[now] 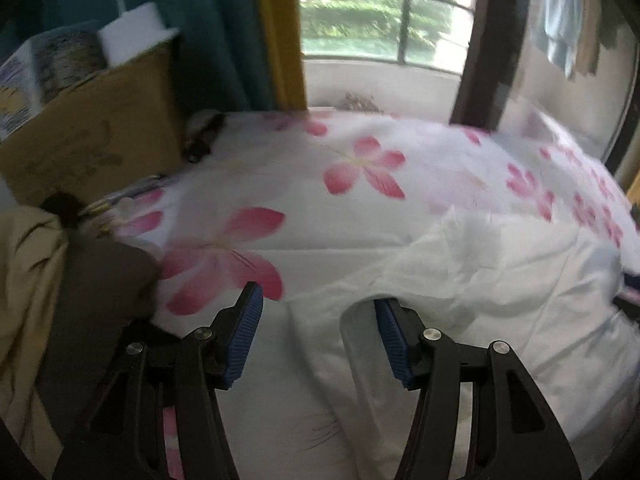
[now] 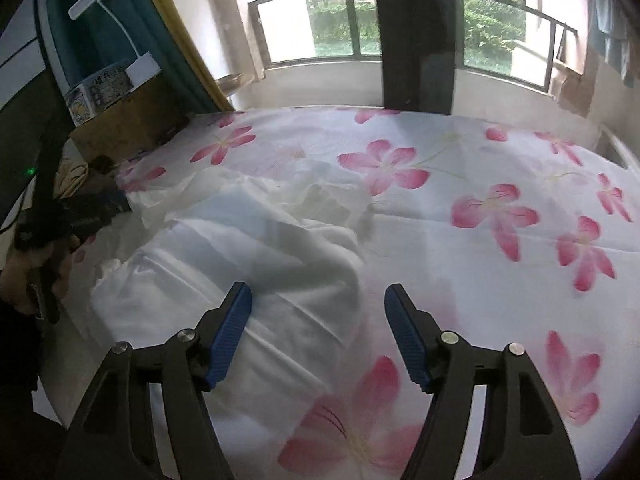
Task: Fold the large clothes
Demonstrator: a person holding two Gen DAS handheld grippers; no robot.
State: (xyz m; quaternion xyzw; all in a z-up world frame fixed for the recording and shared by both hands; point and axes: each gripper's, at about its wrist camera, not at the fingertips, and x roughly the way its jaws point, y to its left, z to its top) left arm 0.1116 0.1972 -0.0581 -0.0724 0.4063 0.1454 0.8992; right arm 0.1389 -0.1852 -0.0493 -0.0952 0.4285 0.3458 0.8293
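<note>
1 white garment [image 2: 256, 248] on 1 floral bedsheet [image 2: 460, 200]; 2 tongs, left tongs [image 1: 318, 308] and right tongs [image 2: 318, 300], apart, empty.

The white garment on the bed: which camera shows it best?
The right wrist view: the white garment lies crumpled across the flowered bedsheet, nearly all of it visible. The left wrist view shows only part of it, blurred, running behind that gripper's fingers.
</note>
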